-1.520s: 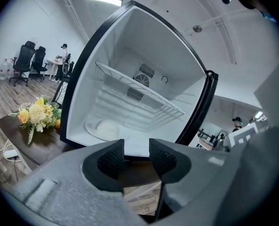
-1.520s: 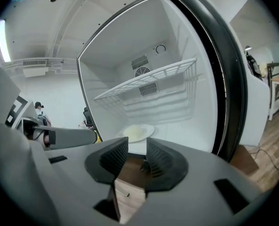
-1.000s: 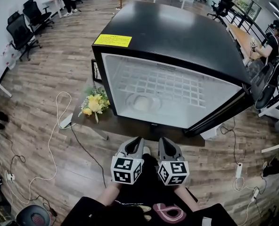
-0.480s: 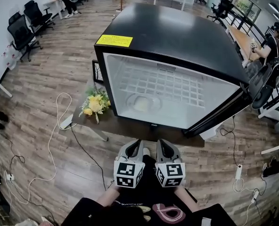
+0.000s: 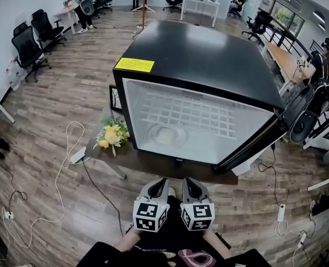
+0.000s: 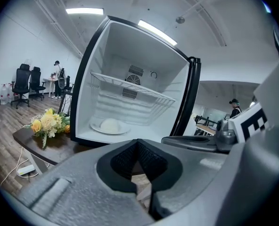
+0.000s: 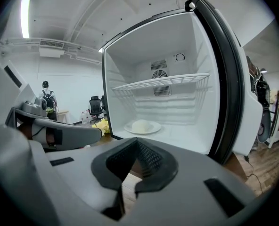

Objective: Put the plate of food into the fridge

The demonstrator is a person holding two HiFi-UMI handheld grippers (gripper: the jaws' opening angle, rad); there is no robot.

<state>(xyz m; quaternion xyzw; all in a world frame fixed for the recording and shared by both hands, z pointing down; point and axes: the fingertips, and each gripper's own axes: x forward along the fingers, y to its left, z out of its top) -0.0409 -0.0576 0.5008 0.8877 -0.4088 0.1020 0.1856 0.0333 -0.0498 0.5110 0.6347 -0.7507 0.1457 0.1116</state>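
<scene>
A small black fridge (image 5: 209, 54) stands on a low table with its door (image 5: 250, 149) swung open to the right. Inside, on the white floor under a wire shelf (image 7: 160, 84), sits a white plate with a pale mound of food (image 5: 165, 134) (image 6: 110, 125) (image 7: 142, 126). My left gripper (image 5: 158, 187) and right gripper (image 5: 190, 187) hover side by side in front of the fridge, well short of it. Both are shut with nothing between their jaws, as the left gripper (image 6: 140, 173) and right gripper (image 7: 130, 173) views show.
A bunch of yellow flowers (image 5: 112, 133) lies on the low dark table (image 5: 153, 160) left of the fridge. White cables (image 5: 64, 149) trail over the wood floor. Office chairs (image 5: 34, 38) and desks line the room's edges; people stand at the back left and sit at the right.
Both grippers have drawn back a little, lower in the head view, and sit closer together. The plate stays inside the fridge.
</scene>
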